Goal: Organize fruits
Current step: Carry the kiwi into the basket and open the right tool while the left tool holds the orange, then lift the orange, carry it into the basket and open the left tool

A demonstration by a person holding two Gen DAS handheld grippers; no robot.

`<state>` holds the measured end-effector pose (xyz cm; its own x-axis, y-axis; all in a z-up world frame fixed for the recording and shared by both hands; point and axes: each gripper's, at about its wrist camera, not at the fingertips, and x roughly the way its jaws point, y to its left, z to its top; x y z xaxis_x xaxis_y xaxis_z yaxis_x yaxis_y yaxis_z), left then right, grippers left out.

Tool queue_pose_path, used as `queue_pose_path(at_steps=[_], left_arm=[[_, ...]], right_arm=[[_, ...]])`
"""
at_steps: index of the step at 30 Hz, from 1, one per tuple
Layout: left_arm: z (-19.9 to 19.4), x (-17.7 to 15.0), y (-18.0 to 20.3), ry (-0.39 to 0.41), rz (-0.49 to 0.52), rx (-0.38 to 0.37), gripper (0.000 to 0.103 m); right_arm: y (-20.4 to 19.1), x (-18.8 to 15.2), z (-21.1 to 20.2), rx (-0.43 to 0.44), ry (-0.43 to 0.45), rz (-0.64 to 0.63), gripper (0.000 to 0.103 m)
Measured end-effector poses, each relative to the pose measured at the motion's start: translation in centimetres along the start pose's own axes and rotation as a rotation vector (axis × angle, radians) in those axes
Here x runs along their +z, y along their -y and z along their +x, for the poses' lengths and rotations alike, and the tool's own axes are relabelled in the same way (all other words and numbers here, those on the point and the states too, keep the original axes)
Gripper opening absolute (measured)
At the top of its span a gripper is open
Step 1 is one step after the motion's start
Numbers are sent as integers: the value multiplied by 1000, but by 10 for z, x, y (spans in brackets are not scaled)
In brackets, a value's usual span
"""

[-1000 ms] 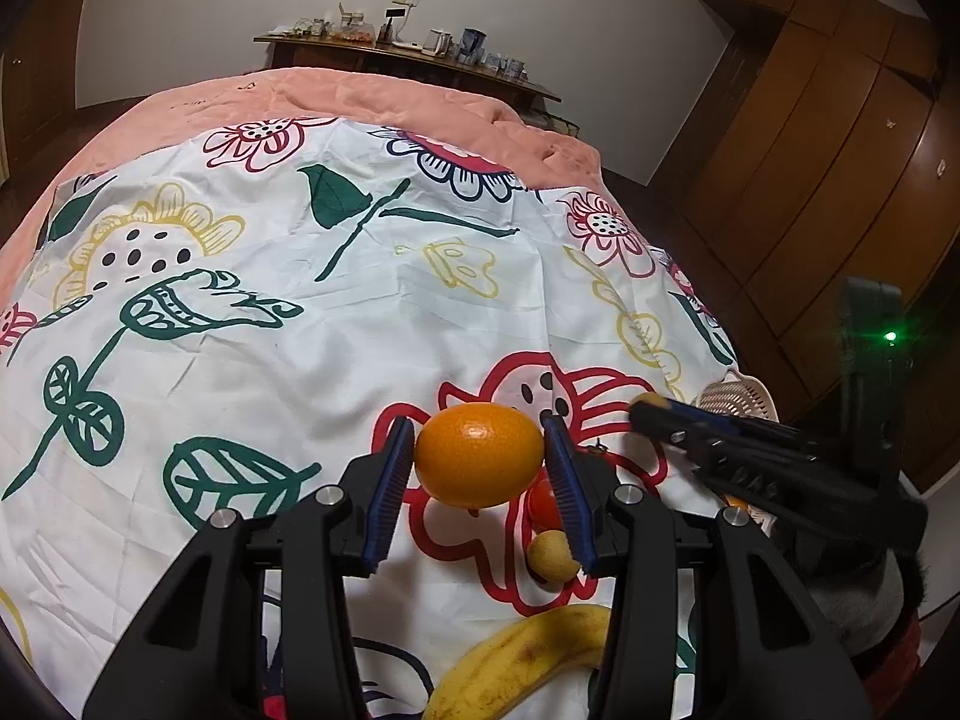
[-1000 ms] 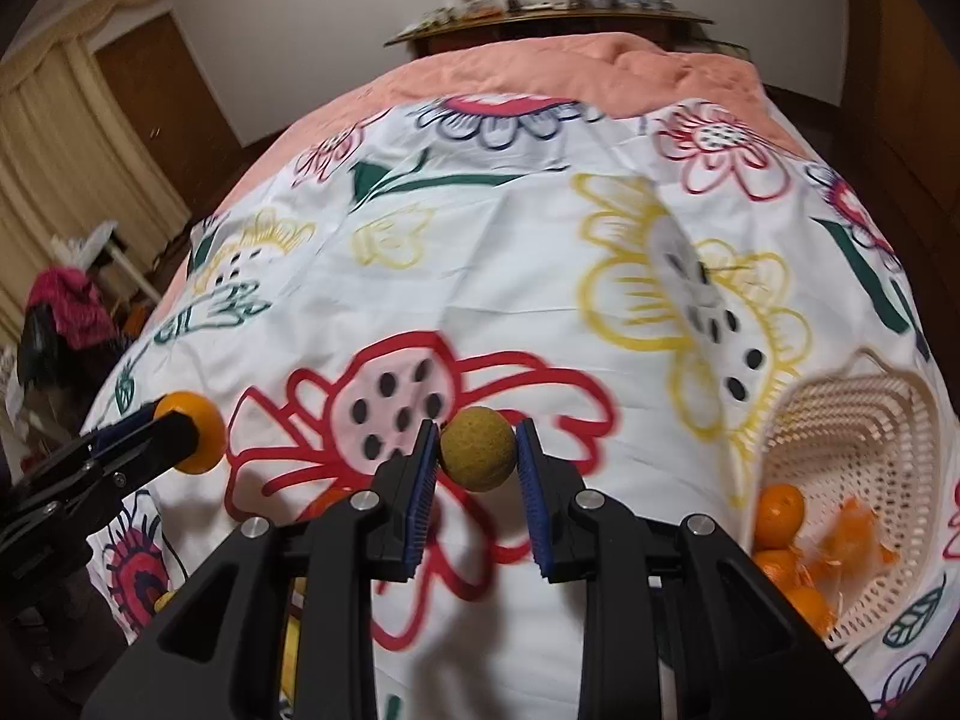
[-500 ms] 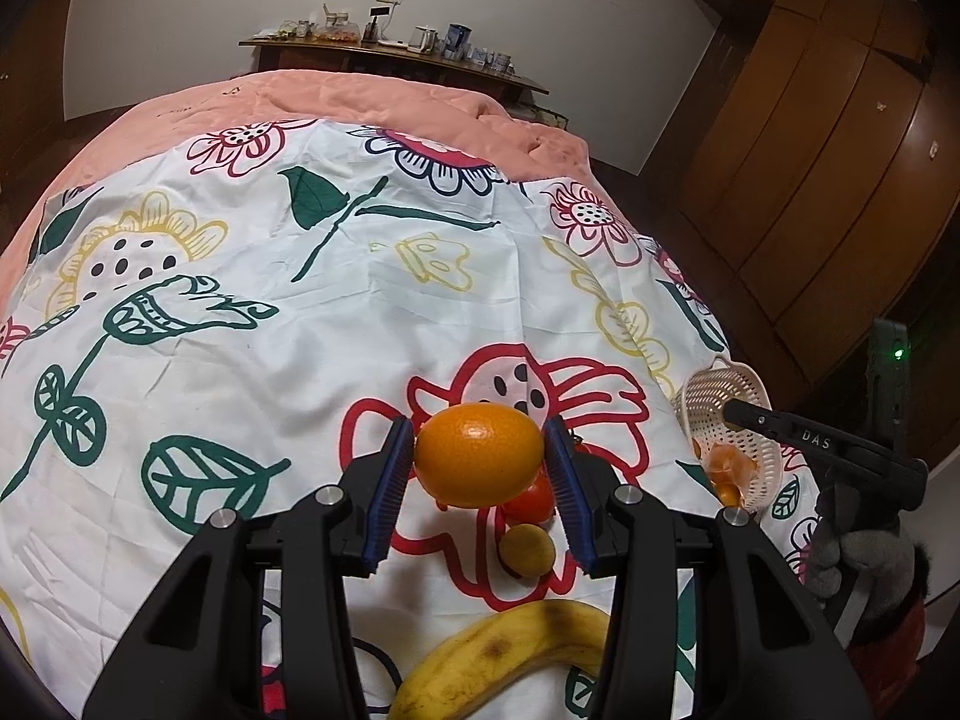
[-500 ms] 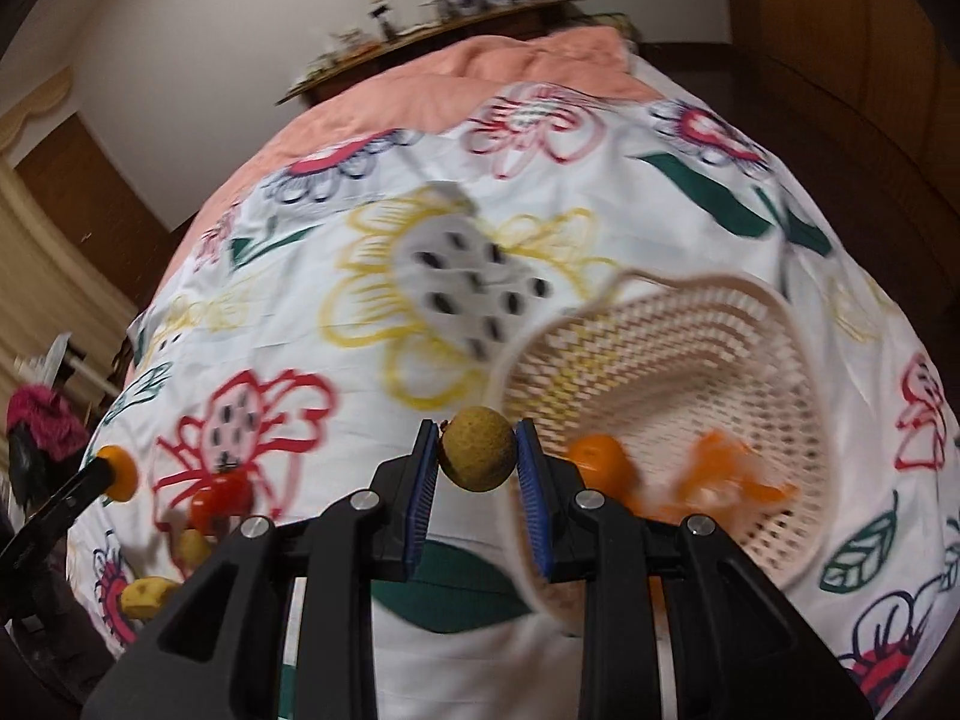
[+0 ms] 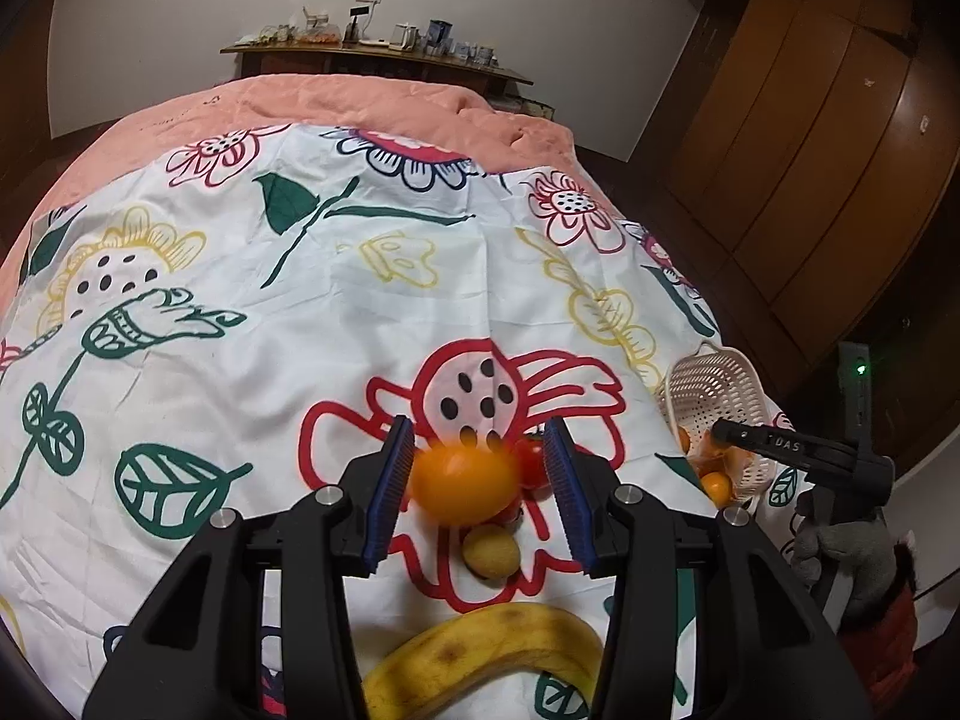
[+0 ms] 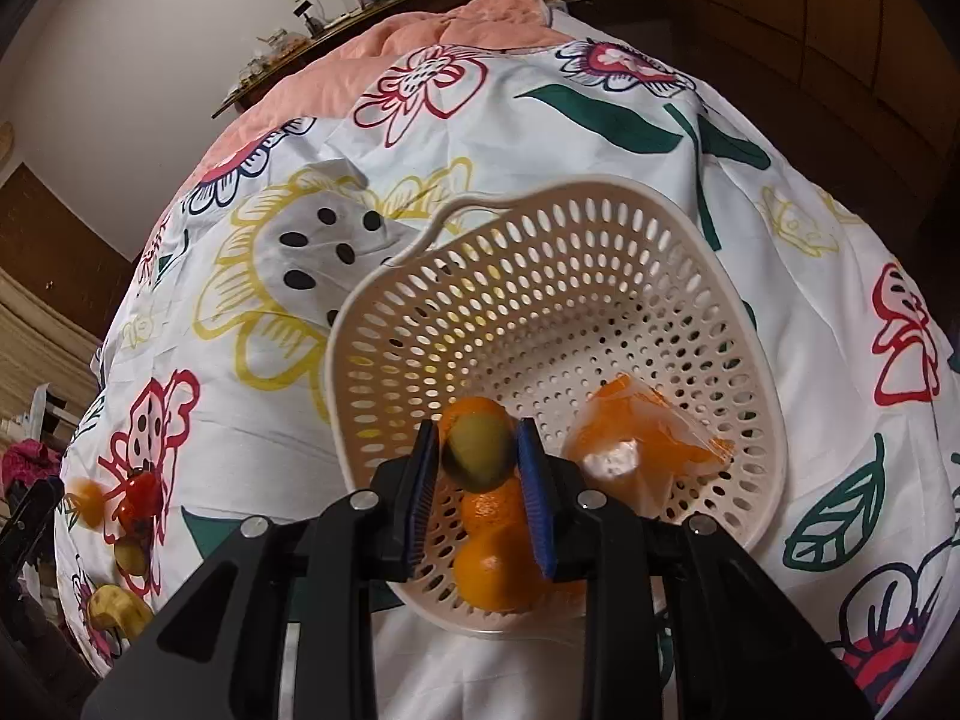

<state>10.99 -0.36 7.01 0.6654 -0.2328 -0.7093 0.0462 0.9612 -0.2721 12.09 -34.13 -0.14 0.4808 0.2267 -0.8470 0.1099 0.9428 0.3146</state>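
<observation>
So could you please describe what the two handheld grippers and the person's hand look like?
Both the left gripper and the right gripper have matte black angular bodies with round silver bolts and ribbed blue pads on their fingers. From the left camera, the right gripper shows white lettering and a green light behind; a grey glove covers the hand.

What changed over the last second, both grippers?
The right gripper swung from above the red flower print across to the white perforated plastic basket and now hangs over it. Its jaws look slightly apart around the small yellow-green round fruit, which is blurred. In the left gripper the large orange is blurred and sits lower between the pads. Unchanged: banana, tomato, small yellow fruit on the sheet.
</observation>
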Motion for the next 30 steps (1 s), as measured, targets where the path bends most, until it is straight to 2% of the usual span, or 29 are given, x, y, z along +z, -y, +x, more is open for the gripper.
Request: queue_pose_path(at_steps=[6,10,17,19,20,23,30], left_arm=[[-2,2,6,4,19,-1,46],[1,5,-3,-2,-9,17,46],[17,11,-28,-57,-112,3,48],[23,12,-28,-73,-121,-3,51],[26,12,-28,-82,-123,-8,57],[34,14,-23,-104,-123,-19,57],[55,17,-17,-162,-148,-43,57]], right_arm=[[9,-1,0,16,-6,37,28],[13,-3,-1,27,-7,51,28],[15,-4,-3,44,-8,71,29],[15,-4,-4,48,-4,73,29],[15,-4,-5,50,-3,73,29],[15,-5,-7,55,3,74,35],[20,-6,-9,67,12,85,36]])
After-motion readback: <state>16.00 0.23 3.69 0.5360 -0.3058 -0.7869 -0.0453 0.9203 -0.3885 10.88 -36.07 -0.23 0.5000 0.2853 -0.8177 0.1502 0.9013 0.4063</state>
